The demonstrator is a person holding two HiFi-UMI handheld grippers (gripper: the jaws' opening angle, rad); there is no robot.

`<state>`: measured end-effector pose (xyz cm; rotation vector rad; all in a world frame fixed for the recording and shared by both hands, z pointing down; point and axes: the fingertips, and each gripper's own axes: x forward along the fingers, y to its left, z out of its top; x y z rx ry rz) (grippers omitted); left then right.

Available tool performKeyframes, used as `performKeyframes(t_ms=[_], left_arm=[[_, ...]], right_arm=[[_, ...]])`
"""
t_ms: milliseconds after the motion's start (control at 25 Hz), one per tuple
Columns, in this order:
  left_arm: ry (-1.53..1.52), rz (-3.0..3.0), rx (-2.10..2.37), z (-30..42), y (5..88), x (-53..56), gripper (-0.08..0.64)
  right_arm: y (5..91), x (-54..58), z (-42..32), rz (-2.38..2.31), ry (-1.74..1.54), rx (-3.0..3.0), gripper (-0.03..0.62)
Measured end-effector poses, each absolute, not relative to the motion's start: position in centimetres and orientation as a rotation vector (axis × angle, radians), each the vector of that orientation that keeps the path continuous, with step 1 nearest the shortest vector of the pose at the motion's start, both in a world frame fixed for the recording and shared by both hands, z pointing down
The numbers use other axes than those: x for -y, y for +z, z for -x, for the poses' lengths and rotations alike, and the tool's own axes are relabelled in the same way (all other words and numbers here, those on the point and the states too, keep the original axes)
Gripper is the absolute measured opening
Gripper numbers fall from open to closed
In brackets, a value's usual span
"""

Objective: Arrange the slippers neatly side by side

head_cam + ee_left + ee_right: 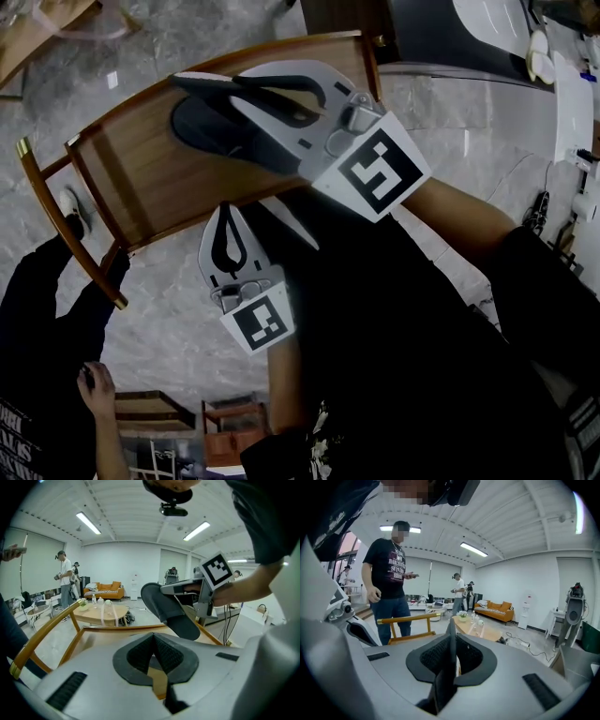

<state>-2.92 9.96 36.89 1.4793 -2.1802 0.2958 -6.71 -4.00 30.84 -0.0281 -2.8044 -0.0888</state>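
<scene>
Right tongs [220,94]: clenched on dark slipper [211,131] — its long axis roughly along the jaws
Left tongs [226,214]: closed, empty — just below slipper, by wooden rack [141,178]

slipper [208,129] half hidden behind right gripper [200,84]

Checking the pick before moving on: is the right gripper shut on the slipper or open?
The right gripper is shut on the slipper: its own view shows the pads pinching the dark edge.
</scene>
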Motion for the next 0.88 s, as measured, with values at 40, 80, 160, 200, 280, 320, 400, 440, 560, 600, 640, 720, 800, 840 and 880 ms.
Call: performKeyframes(t_ms=[40,80,160,200,280,320,400,440,560,600,640,720,800,840,880], left_arm=[[0.299,-1.485,2.179,2.7,36.8,-9.8,0.002],[0.304,-1.492,2.175,2.5,36.6,-9.5,0.002],[0.321,-1.518,2.162,2.3,36.4,-8.9,0.002],[0.33,-1.535,2.154,2.4,36.4,-8.5,0.002],[0.34,-1.569,2.14,2.4,36.2,-7.8,0.002],[0.345,-1.585,2.135,2.3,36.1,-7.5,0.002],[0.353,-1.612,2.123,2.2,36.0,-6.9,0.002],[0.355,-1.623,2.119,2.1,36.0,-6.5,0.002],[0.365,-1.648,2.103,1.9,36.0,-5.6,0.002],[0.368,-1.656,2.096,1.9,36.0,-5.3,0.002],[0.372,-1.663,2.09,1.8,36.0,-5.0,0.002],[0.376,-1.678,2.079,1.7,36.1,-4.4,0.002],[0.378,-1.696,2.07,1.7,36.3,-3.7,0.002],[0.378,-1.704,2.065,1.7,36.4,-3.4,0.002],[0.377,-1.712,2.059,1.7,36.5,-3.0,0.002]], right_arm=[[30.4,4.5,6.2,0.007,-0.073,2.808,0.031],[29.9,5.1,5.8,-0.013,-0.064,2.81,0.031],[29.1,6.3,4.9,-0.059,-0.065,2.818,0.031],[28.8,7.0,4.5,-0.088,-0.076,2.824,0.031],[28.6,8.1,3.5,-0.163,-0.079,2.832,0.031],[28.6,8.6,2.9,-0.205,-0.058,2.835,0.031],[28.9,9.8,1.5,-0.288,0.012,2.839,0.031],[29.1,10.5,0.9,-0.323,0.043,2.842,0.031],[30.0,12.3,-0.8,-0.413,0.121,2.835,0.031],[30.4,12.7,-1.4,-0.439,0.155,2.826,0.031],[30.8,13.0,-1.9,-0.463,0.191,2.816,0.031],[31.4,13.5,-2.8,-0.504,0.258,2.803,0.031],[31.7,13.8,-3.5,-0.54,0.302,2.795,0.031],[31.9,13.9,-3.7,-0.555,0.316,2.792,0.031],[32.1,13.9,-3.9,-0.568,0.329,2.788,0.031]])
